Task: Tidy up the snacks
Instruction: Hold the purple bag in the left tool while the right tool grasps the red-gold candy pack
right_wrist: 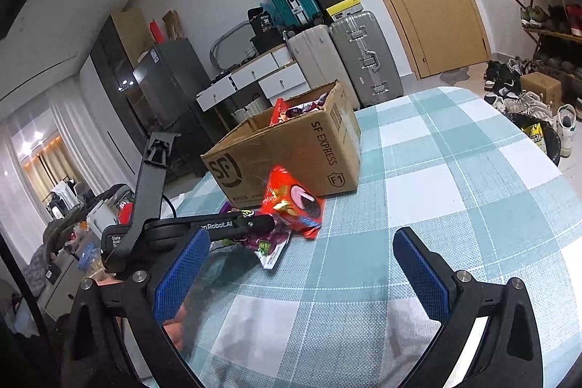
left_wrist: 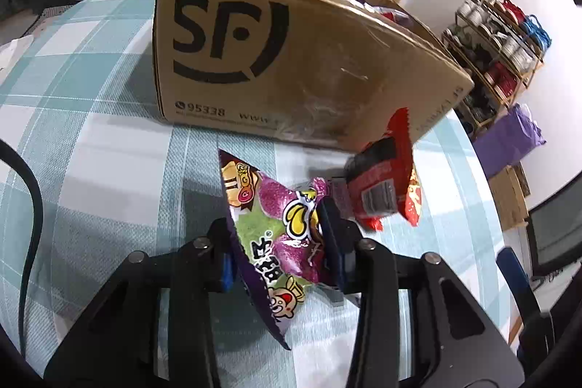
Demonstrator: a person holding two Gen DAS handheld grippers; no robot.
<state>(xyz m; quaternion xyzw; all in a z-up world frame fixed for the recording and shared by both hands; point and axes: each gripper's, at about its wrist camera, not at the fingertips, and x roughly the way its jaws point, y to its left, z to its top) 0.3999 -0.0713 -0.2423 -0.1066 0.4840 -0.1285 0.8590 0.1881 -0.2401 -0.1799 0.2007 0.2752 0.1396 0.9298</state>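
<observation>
Two snack packets lie out on the teal-and-white checked desk (right_wrist: 454,177), just in front of the brown cardboard shipping box (left_wrist: 276,60) that already holds other packets, some poking above its rim. The left tool (left_wrist: 282,244) is pressed together on one of them — a purple and green crinkly foil packet with cartoon print (left_wrist: 276,235) — with both pads bearing on its middle, so the foil bunches and its corners stick out at about 11 and 6 o'clock in the left wrist view. Pinching it across the body rather than by an edge likely gives a firmer hold on something so light and slippery.

At about 2 o'clock from that packet, touching or nearly touching it, sits a red foil packet with a dark cookie picture (left_wrist: 385,184), leaning toward the box's lower corner. From the right wrist view the same red packet (right_wrist: 294,202) lies between the box and the left tool's black arm, partly over the purple one.

Over bare cloth the right tool (right_wrist: 302,264) hangs with its blue pads (right_wrist: 182,275) spread wide and nothing between them, well short of either packet; it looks to be waiting its turn, clear of the other hand's work.

My reading is that the sorting is well underway, and the pinched packet wants lifting over the near wall. One risk — the red packet may be dragged along if the two overlap.
</observation>
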